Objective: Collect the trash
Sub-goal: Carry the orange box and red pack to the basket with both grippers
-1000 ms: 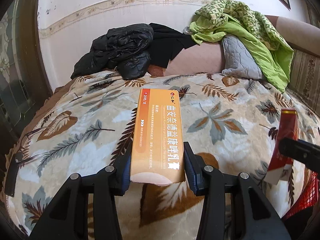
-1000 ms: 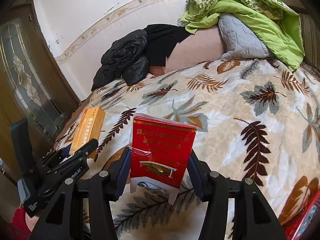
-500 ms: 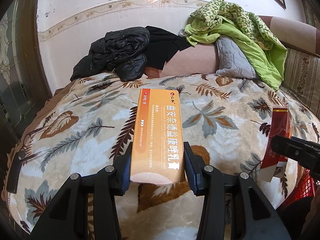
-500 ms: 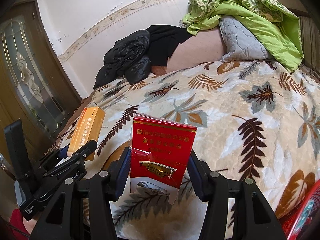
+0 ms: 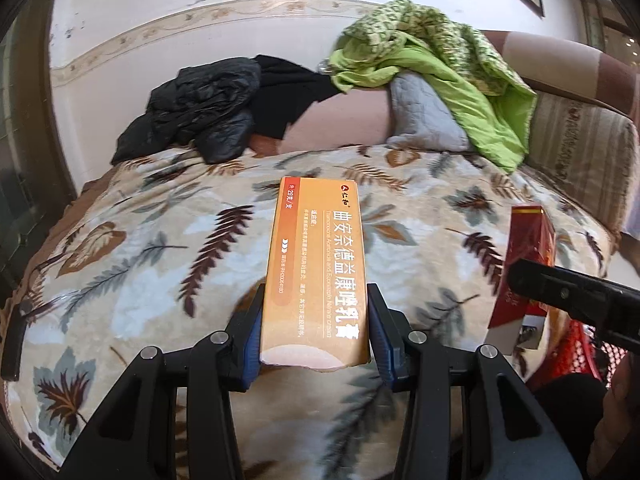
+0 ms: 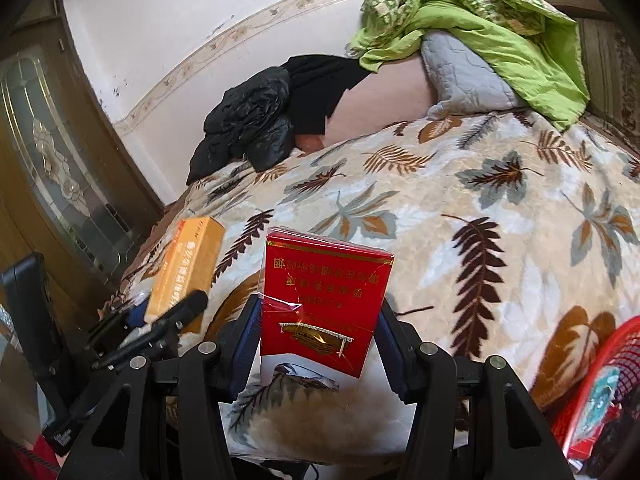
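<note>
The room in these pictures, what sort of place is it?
Probably a bedroom at home: a leaf-patterned fleece blanket covers a bed, with a rumpled green quilt and a black puffer jacket heaped against the wall.

I see an orange carton [image 5: 316,276], long and flat, white Chinese print running lengthwise down its face. Its near end is open and pressed slightly oval. It points toward 12 o'clock, held off the bedding at its near end. At 3 o'clock from it I see a red cigarette pack [image 6: 322,304], gold lettering inverted, torn cellophane loose on the front, opened end nearest me, standing tilted toward 12 o'clock.
</note>
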Demonstrator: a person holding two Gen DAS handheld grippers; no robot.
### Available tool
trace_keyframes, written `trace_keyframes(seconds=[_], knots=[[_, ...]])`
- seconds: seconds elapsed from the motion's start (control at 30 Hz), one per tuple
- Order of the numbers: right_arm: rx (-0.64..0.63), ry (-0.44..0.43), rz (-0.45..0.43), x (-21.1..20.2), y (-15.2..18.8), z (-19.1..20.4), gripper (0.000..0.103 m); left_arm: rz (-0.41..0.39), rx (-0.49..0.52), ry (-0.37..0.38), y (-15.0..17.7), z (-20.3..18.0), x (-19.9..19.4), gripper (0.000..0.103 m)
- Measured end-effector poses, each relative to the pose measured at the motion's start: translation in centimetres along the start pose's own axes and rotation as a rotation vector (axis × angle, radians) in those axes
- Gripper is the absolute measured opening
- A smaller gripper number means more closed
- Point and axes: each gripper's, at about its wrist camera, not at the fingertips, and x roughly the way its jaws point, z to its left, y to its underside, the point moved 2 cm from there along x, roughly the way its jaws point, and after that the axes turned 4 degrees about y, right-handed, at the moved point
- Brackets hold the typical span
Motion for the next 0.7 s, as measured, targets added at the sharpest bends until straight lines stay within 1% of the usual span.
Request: trace_keyframes(seconds=[0.2,0.4,0.57,0.7], knots=[[0.075,0.012,-0.028,-2.9,-0.2,-2.4,0.058,-0.023,0.044,0.062,-1.1,-3.2,-0.7,0.044],[0.121,0.034,-0.083,-6.6,-0.7,-4.6,0.058,-0.047,0.086,0.116,-2.2,-5.9,-1.6,0.044],[0.166,0.090,-0.116,-9.8,-0.5,-7.4,0.058,-0.056,0.131,0.172,-2.7,-8.6,-2.4,0.044],[0.228,0.157,-0.124,-12.4,0.5,-10.7,0.058,-0.042,0.174,0.255,-2.9,-11.3,-2.7,0.044]])
